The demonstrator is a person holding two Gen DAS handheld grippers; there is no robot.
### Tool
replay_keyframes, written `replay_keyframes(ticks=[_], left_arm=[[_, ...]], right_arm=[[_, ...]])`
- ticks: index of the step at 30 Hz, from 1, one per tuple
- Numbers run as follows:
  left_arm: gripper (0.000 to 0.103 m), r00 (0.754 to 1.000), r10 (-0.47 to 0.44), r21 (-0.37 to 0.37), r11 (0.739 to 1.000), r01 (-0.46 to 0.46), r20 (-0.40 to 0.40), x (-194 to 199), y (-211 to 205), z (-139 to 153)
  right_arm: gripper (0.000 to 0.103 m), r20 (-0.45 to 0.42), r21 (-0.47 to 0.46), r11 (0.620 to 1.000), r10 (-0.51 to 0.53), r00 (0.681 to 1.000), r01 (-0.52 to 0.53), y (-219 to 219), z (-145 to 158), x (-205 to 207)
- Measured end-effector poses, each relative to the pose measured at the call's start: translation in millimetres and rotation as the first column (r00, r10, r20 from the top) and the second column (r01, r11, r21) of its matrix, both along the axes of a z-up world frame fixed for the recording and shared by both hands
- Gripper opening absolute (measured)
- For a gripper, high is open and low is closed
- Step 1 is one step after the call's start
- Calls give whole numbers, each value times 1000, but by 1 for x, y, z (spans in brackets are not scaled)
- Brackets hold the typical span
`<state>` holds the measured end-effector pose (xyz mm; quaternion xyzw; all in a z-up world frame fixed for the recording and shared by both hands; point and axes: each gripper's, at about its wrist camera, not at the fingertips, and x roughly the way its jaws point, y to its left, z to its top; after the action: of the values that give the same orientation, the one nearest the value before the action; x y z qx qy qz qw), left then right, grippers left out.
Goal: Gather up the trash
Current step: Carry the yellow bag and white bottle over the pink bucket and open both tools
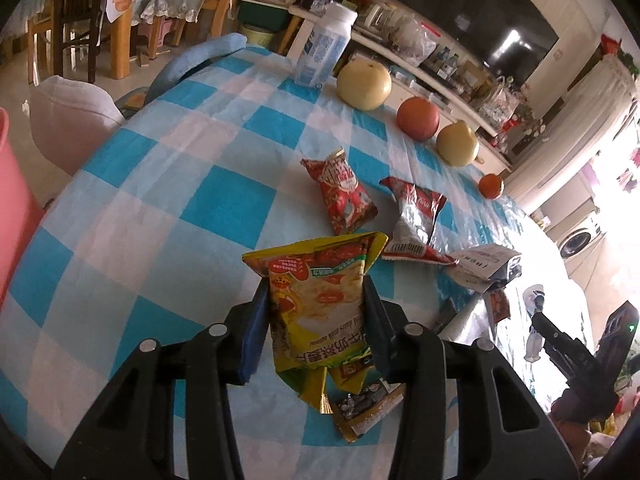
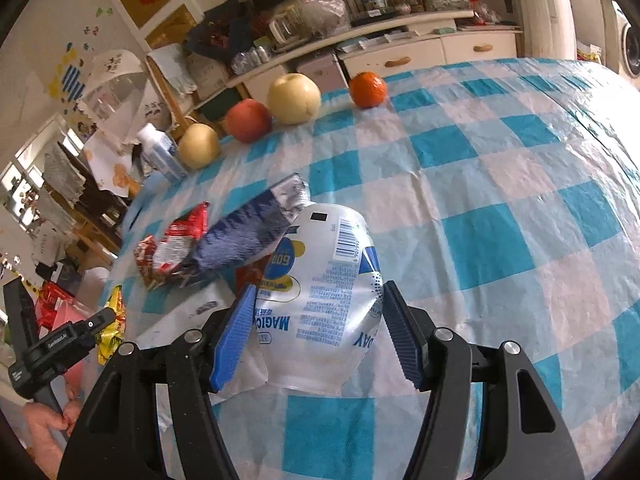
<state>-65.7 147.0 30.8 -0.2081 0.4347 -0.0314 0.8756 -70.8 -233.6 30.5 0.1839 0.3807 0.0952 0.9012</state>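
left gripper [image 1: 316, 312] pinches a yellow snack bag [image 1: 316, 292] above the checked tablecloth [image 1: 140, 200]; right gripper [image 2: 318, 320] clamps a crumpled white pouch [image 2: 324, 300], whose slick film could slip free if it swings

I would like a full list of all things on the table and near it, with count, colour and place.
yellow snack bag: 1, yellow, between the left tongs
white pouch: 1, white with blue print, between the right tongs
red wrappers: 2, red, middle of the table
silver-blue wrapper: 1, beside the white pouch
gold wrapper: 1, under the yellow bag
bottle: 1, white, far edge
pears: 2, pale yellow, far edge
apple: 1, red, between the pears
orange: 1, end of the fruit row
tablecloth: 1, blue-white check
pink bin: 1, left of the table
left tongs: 1, black, blue pads
right tongs: 1, same
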Motion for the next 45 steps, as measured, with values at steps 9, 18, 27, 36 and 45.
replay_keyframes(ticks=[9,18,27,36,45], left_arm=[[45,999,17,-38,999,-15,46,-7,25,13],[45,996,48,-64,997,-43,73,-16,53,24],[45,986,108,-84,992,-98,130,-32,99,47],[45,951,258,-115,964,-241,172,-61,176,64],[45,885,437,-171,895,-412,159,-92,262,58]], right_arm=[[64,53,43,997,57,997,-59,25,19,-8],[64,87,57,987,144,986,-149,70,41,-18],[64,113,38,950,303,946,-309,154,64,-30],[64,113,-8,868,494,862,-496,271,78,-42],[64,127,-73,751,660,740,-657,398,96,-52]])
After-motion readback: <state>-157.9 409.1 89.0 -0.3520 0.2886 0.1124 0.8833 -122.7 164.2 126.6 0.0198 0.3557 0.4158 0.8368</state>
